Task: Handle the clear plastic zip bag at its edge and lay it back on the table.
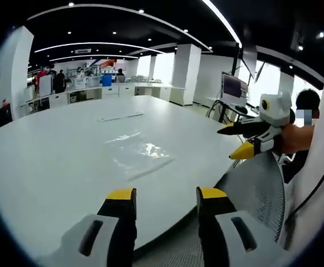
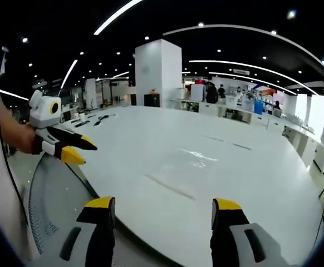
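A clear plastic zip bag lies flat on the white table, well in from its near edge, apart from both claws. The left gripper and right gripper hover released, holding nothing.

The right gripper has its yellow-tipped fingers spread wide apart with nothing between them, above the near rim of the white surface. The clear bag lies flat on that surface ahead. At the left, a hand holds the left gripper over a grey mesh chair.
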Action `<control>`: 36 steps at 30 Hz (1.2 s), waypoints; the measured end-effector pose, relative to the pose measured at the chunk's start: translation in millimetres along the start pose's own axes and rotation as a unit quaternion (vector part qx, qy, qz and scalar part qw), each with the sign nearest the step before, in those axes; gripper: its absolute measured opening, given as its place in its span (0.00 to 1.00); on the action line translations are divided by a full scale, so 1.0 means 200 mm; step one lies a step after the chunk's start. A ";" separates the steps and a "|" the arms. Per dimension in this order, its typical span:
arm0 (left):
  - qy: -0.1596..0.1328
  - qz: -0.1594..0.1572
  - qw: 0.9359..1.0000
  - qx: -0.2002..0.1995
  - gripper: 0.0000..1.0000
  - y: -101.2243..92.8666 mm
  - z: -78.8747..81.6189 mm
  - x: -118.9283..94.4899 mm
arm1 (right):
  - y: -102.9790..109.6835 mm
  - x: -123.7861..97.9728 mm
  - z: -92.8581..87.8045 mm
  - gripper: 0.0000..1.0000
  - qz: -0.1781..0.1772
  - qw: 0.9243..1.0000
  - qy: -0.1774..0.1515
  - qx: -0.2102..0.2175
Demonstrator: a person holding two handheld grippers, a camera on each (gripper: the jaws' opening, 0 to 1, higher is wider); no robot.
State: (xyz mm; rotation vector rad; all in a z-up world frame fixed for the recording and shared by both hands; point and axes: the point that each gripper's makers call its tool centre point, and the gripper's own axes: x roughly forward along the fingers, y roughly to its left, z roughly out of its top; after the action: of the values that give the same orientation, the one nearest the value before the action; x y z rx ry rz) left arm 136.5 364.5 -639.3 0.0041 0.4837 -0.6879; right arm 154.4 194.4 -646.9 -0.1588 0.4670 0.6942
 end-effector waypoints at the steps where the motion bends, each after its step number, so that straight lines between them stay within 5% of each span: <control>1: 0.000 0.000 1.000 0.000 0.42 0.01 0.00 0.00 | 0.00 0.00 0.00 0.71 0.002 1.000 0.001 0.002; 18: -0.006 0.017 1.000 -0.007 0.68 0.06 0.00 0.00 | 0.01 0.02 0.00 0.81 0.023 0.999 -0.003 0.033; 36: -0.008 0.038 0.999 -0.024 0.81 0.08 0.01 -0.01 | 0.02 0.01 0.00 0.85 0.034 0.998 -0.004 0.057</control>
State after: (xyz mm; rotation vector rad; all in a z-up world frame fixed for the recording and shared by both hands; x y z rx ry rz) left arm 145.9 377.9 -639.3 -0.0286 0.4831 -0.6018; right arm 153.8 198.8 -648.4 -0.0328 0.5052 0.7316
